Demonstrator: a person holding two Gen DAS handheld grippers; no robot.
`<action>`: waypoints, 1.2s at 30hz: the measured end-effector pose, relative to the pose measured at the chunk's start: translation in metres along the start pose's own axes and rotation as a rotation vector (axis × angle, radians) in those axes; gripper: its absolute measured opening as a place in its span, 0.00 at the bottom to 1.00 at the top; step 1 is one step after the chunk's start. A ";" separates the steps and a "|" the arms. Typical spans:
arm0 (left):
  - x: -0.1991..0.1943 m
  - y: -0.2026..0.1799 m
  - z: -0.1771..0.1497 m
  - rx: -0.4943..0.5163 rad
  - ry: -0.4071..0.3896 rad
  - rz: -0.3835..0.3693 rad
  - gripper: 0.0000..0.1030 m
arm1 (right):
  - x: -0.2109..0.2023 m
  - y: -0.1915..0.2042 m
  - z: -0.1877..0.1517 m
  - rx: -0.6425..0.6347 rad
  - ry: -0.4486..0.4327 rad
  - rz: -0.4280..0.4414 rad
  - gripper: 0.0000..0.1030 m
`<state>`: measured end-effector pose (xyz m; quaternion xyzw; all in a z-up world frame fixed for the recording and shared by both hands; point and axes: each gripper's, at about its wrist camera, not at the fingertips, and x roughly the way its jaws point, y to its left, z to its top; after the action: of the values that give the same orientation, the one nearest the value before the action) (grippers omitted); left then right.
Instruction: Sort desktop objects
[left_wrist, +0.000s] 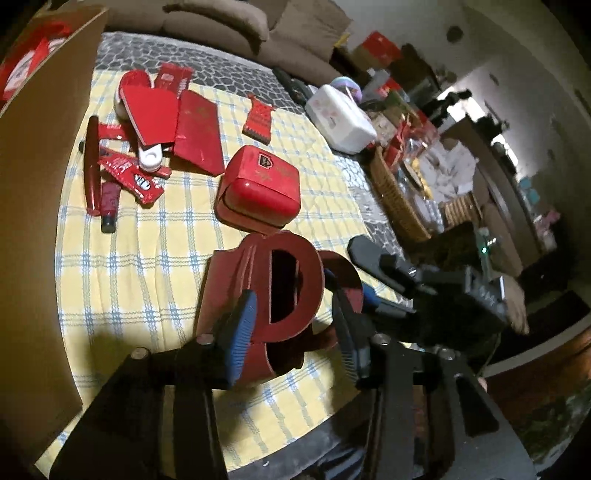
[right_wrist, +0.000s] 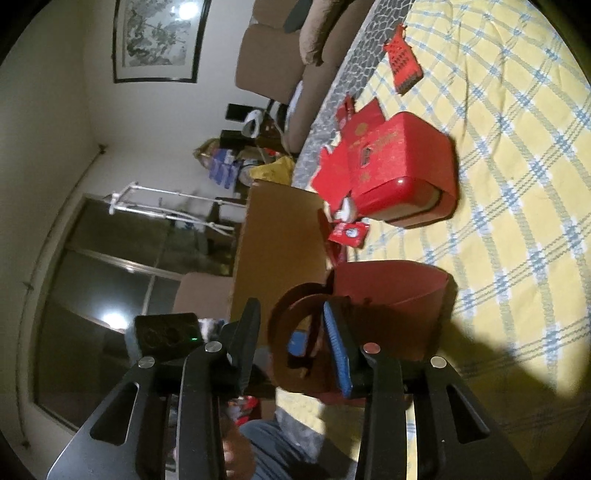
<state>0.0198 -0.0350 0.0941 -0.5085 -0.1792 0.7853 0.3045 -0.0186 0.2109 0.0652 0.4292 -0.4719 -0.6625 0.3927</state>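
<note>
A dark red paper gift bag with D-shaped cut-out handles (left_wrist: 288, 291) stands on the yellow checked cloth (left_wrist: 147, 258). My left gripper (left_wrist: 291, 332) is open around the bag's near handle flap, one finger each side. My right gripper (right_wrist: 291, 347) is open, straddling the other handle of the bag (right_wrist: 391, 295); its blue pad (right_wrist: 336, 343) is inside the bag's mouth. It shows in the left wrist view as a black finger (left_wrist: 373, 258) by the bag. A red tin box (left_wrist: 262, 188) sits beyond the bag.
A pile of red envelopes, packets, a fan and a tube (left_wrist: 147, 129) lies at the far left. A red knitted piece (left_wrist: 258, 118) lies beyond the tin. A cardboard box wall (left_wrist: 37, 184) stands at left. A white case (left_wrist: 340, 118) and wicker basket (left_wrist: 399, 199) sit at right.
</note>
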 end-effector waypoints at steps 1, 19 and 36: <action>0.000 -0.001 0.000 0.011 0.002 0.004 0.24 | 0.000 0.000 0.000 -0.001 0.000 0.007 0.36; 0.000 -0.015 -0.003 0.121 0.005 -0.006 0.14 | 0.007 0.002 -0.006 0.004 0.057 0.044 0.25; -0.041 -0.026 0.001 0.106 -0.044 -0.060 0.09 | 0.013 0.057 -0.012 -0.122 0.087 -0.005 0.24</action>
<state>0.0386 -0.0423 0.1387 -0.4686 -0.1594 0.7952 0.3503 -0.0051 0.1813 0.1152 0.4341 -0.4123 -0.6715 0.4366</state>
